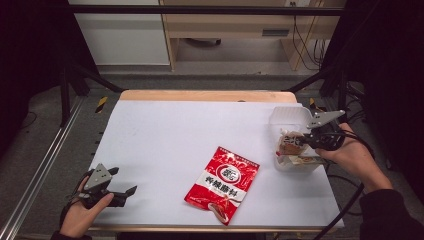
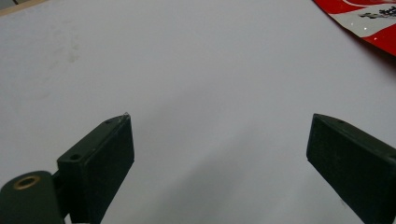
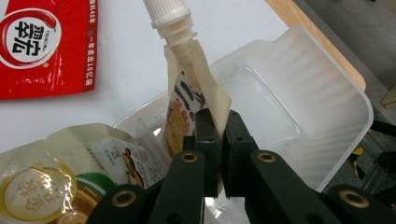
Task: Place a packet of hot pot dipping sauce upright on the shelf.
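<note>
Now we are pinching a beige spouted pouch [image 3: 198,88] over the clear plastic tub [image 3: 327,116] with our right gripper [image 3: 217,135] — our left gripper [image 2: 219,154] is resting wide open, holding nothing.

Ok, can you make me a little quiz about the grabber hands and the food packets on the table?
1. True or false: the left gripper is holding the red packet.
2. What is the right gripper pinching? A) a spouted pouch B) a spoon C) a bottle cap
3. Fill in: the spouted pouch is held over the clear plastic ____.

Key:
1. False. Its jaws stand wide open over the bare white table, and the red packet lies apart from it.
2. A. The jaws are shut on the pouch's side, with its white cap pointing away from the gripper.
3. Container; another packet sits at its near end.
</note>
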A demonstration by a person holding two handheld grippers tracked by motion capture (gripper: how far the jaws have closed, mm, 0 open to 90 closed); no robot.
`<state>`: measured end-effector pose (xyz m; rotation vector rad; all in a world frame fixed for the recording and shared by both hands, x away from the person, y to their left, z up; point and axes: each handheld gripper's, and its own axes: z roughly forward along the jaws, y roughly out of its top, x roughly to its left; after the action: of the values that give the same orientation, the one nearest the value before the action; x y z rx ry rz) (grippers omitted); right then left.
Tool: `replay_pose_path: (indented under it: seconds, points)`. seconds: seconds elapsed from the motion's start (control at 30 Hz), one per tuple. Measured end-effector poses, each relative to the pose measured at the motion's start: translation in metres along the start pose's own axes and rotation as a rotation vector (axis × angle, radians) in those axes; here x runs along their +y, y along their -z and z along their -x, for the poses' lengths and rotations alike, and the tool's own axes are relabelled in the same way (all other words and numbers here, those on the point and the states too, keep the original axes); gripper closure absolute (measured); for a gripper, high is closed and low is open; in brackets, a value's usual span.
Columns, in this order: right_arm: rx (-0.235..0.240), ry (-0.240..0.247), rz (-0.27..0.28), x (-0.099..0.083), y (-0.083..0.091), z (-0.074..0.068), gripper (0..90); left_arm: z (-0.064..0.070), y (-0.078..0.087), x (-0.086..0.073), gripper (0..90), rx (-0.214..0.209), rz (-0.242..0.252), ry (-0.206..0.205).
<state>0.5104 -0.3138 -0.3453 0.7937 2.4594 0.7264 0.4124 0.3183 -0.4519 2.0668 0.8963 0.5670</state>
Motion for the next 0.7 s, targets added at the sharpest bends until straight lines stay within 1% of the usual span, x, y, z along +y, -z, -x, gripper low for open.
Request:
replay_pose_path:
  seconds: [0.1,0.47,0.67,0.7]
  points:
    - [0.003,-0.008,0.002,-0.0014,-0.0013,-0.0001,87.7,0.0,0.0001,0.0,7.3,0.0,0.0,0.0]
    - [0.012,-0.01,0.0,-0.0018,-0.0028,-0.0002,87.2,0.0002,0.0,0.0001,7.3,-0.001,-0.001,-0.003]
    - [0.013,-0.019,-0.006,-0.0023,-0.0024,0.0003,86.3,0.0009,-0.0001,0.0003,7.3,-0.005,-0.002,-0.008]
    - [0.014,-0.018,-0.006,-0.0024,-0.002,0.0006,84.7,0.0009,-0.0003,0.0003,7.3,-0.006,-0.003,-0.009]
